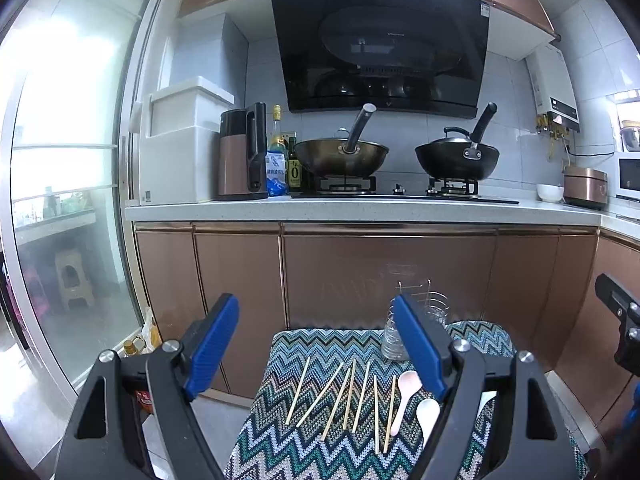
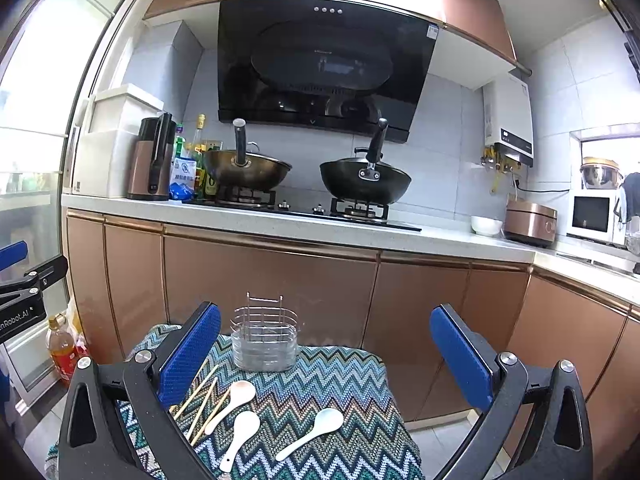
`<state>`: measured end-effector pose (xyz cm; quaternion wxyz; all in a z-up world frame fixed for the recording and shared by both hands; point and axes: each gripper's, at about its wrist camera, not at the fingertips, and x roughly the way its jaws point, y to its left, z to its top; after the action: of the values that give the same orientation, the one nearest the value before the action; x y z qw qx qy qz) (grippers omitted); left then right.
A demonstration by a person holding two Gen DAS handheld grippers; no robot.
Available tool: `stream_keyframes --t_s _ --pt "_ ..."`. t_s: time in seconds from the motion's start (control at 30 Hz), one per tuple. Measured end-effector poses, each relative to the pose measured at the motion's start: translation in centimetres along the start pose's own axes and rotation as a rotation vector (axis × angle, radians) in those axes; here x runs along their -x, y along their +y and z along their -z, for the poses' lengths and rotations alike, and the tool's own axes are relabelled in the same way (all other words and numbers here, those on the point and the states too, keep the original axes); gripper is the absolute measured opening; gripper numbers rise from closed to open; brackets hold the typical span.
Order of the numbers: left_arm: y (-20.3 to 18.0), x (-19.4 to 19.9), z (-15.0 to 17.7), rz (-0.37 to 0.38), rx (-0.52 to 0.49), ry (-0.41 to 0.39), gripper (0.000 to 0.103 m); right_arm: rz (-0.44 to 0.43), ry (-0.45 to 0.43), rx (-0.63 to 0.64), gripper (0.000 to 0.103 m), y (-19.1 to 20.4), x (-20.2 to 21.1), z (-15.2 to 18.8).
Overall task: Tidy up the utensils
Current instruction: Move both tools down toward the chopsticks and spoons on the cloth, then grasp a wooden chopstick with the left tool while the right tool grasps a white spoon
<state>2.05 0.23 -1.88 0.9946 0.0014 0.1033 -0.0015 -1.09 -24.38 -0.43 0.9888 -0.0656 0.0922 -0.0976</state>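
Note:
Several wooden chopsticks (image 1: 348, 400) lie side by side on a zigzag-patterned cloth (image 1: 280, 452) over a small table. White ceramic spoons (image 1: 406, 396) lie to their right; the right wrist view shows three spoons (image 2: 240, 438), one of them further right (image 2: 312, 432). A wire utensil holder (image 2: 264, 340) stands upright at the far edge of the cloth (image 2: 360, 400); it also shows in the left wrist view (image 1: 434, 308), partly behind a finger. My left gripper (image 1: 320, 344) is open and empty above the chopsticks. My right gripper (image 2: 326, 358) is open and empty above the spoons.
Copper-coloured cabinets (image 1: 384, 272) and a counter with two woks (image 1: 340, 156) stand behind the table. A glass sliding door (image 1: 60, 200) is at the left. Bottles (image 2: 60, 350) stand on the floor beside the table.

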Motion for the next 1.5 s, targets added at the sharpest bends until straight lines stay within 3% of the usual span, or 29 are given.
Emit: stream_keyframes --t_s 0.53,0.93,1.07,1.23,1.37,1.5 --pt "0.5 -1.2 0.4 0.048 0.02 0.041 0.079 0.029 0.038 0.02 0.103 0.2 -1.0 0.7" --pt "0.9 -3.8 0.9 0.019 0.026 0.085 0.078 0.006 0.102 -0.012 0.103 -1.7 -3.3 1.5" --pt "1.5 -6.7 1.5 0.014 0.002 0.157 0.079 -0.031 0.178 -0.06 0.103 -3.7 -5.7 2.6" --pt "2.0 -11.3 3.8 0.075 -0.002 0.304 0.078 -0.101 0.336 -0.157 0.1 -6.2 -10.5 5.9" --pt "2.3 -15.8 5.6 0.147 0.04 0.441 0.078 -0.189 0.483 -0.237 0.088 -7.3 -15.3 9.8" --pt "2.8 -20.6 7.3 0.168 0.045 0.561 0.077 -0.255 0.621 -0.274 0.07 -7.6 -19.9 14.4"
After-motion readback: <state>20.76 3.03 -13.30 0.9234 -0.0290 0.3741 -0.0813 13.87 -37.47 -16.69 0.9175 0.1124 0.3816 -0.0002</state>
